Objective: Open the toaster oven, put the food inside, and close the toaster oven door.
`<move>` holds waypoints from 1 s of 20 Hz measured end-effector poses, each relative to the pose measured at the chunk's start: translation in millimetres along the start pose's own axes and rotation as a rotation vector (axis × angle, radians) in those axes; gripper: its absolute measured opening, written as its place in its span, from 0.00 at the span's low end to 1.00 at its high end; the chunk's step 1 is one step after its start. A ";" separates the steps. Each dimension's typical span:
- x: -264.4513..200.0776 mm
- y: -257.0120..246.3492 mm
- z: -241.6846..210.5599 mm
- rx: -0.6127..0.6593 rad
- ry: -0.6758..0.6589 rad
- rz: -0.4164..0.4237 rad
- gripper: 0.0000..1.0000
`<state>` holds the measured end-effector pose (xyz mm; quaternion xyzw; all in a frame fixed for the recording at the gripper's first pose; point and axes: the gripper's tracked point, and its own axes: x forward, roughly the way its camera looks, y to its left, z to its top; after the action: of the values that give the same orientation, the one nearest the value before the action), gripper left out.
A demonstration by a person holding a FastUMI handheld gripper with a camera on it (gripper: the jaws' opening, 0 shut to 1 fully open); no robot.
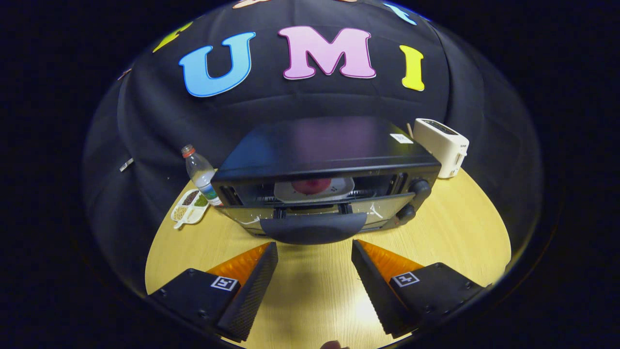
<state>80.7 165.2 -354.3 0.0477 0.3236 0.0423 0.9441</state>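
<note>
A black toaster oven [324, 160] stands on the round wooden table [460, 228], just beyond my fingers. Its glass door [315, 215] hangs open toward me, with the dark handle [312, 228] at its near edge. Inside, on the rack, rests a white plate [315, 190] carrying a red piece of food [310, 185]. Two knobs [419, 189] sit on the oven's right side. My gripper [315, 254] is open, fingers spread wide just short of the door handle, with nothing between them.
A clear water bottle [198, 172] with a red cap stands left of the oven. A white divided dish [190, 206] of grains lies beside it. A white pop-up toaster [443, 145] sits behind the oven's right corner. Bare tabletop lies between my fingers.
</note>
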 end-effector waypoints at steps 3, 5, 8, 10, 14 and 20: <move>-13.9 0.3 22.7 0.000 -0.052 0.009 0.99; -28.7 -6.3 37.0 0.014 -0.098 0.018 0.99; -58.2 -23.0 64.9 0.025 -0.189 0.021 0.99; -84.5 -37.8 87.6 0.003 -0.258 0.021 0.99; -140.3 -62.7 130.6 -0.041 -0.382 0.041 0.99; -225.5 -98.5 184.8 -0.060 -0.527 0.069 0.99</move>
<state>21.7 30.9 -83.8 0.0401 0.0632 0.0701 0.9947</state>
